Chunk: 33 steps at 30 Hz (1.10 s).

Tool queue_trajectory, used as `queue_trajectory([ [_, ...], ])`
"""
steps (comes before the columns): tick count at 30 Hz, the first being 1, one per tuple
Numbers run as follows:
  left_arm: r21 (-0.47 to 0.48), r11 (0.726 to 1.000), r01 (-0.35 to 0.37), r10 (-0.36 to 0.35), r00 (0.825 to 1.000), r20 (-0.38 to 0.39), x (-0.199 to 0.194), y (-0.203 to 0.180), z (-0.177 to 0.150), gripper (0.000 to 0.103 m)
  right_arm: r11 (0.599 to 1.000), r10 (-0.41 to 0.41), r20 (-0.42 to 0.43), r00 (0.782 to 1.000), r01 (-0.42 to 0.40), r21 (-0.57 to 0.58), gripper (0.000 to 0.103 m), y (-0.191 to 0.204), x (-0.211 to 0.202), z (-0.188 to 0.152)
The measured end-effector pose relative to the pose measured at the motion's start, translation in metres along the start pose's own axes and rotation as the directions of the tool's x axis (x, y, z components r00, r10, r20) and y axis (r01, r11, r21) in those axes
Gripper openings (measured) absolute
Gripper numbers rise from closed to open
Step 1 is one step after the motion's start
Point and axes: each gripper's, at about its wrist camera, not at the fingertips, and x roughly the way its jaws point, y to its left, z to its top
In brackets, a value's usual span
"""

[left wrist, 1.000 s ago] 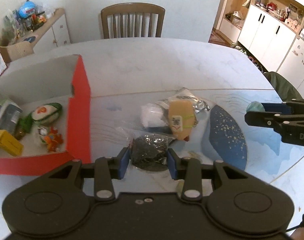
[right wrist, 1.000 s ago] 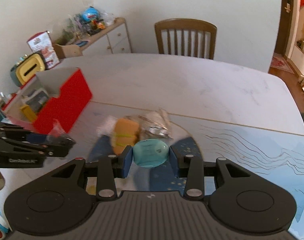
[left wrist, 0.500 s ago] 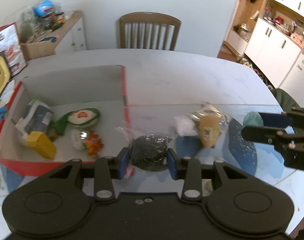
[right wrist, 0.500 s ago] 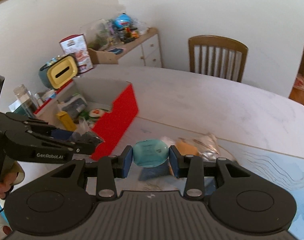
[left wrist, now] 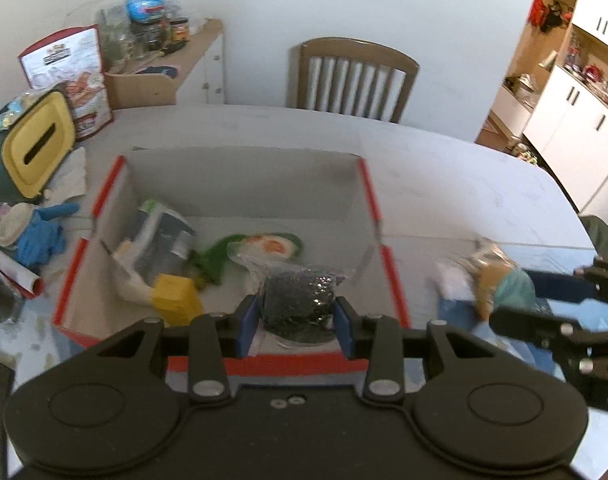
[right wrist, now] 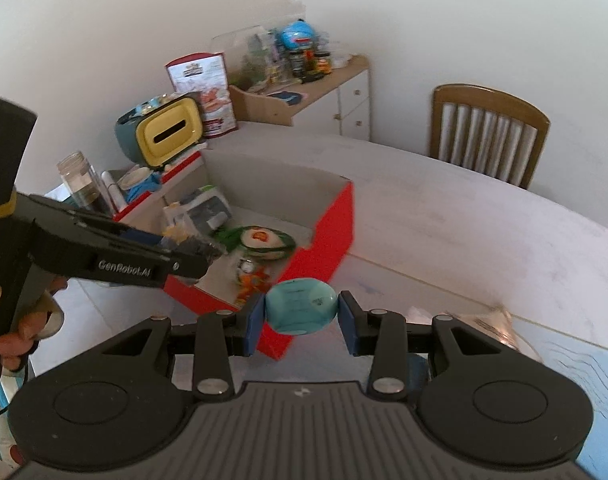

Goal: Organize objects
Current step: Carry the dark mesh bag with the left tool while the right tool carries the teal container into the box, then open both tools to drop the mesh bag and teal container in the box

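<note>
My left gripper (left wrist: pixel 295 322) is shut on a clear bag of dark beads (left wrist: pixel 299 304) and holds it over the near side of the red box (left wrist: pixel 392 280). The box holds a grey can (left wrist: pixel 168 240), a yellow block (left wrist: pixel 177 299) and a green-and-white packet (left wrist: pixel 264 245). My right gripper (right wrist: pixel 301 325) is shut on a teal oval soap (right wrist: pixel 301 312), above the table just right of the red box (right wrist: pixel 328 232). The left gripper also shows in the right wrist view (right wrist: pixel 208 254), over the box.
An orange-brown item (left wrist: pixel 492 276) and white and foil packets (left wrist: pixel 450 280) lie on the table right of the box. A yellow-lidded bin (left wrist: pixel 36 148), blue gloves (left wrist: pixel 40 232) and clutter sit left of it. A wooden chair (left wrist: pixel 354 76) stands behind the table.
Both grippers have moved left with their loads. The left one now hangs over the box interior; the right one has come close to the box's right side.
</note>
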Motion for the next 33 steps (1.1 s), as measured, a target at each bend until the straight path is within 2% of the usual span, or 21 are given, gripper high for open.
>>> queue_trajectory([
  [6, -0.020, 1.000, -0.024, 0.024, 1.000, 0.000, 0.009, 0.034, 0.016, 0.039, 1.000, 0.009, -0.013, 1.000, -0.009, -0.025, 0.039, 0.025, 0.026, 0.017],
  [14, -0.024, 0.999, -0.038, 0.037, 0.998, -0.041, 0.035, 0.065, 0.032, 0.039, 1.000, 0.012, -0.048, 0.999, -0.013, -0.018, 0.039, 0.047, 0.069, 0.037],
  [27, 0.034, 0.998, -0.051, 0.055, 0.990, -0.130, 0.097, 0.081, 0.054, 0.038, 0.998, -0.033, -0.181, 0.983, 0.022, -0.063, 0.039, 0.072, 0.155, 0.046],
  [33, 0.059, 0.997, -0.049, 0.058, 0.983, -0.172, 0.122, 0.083, 0.058, 0.039, 0.999, -0.019, -0.237, 0.971, 0.009, -0.043, 0.039, 0.077, 0.180, 0.044],
])
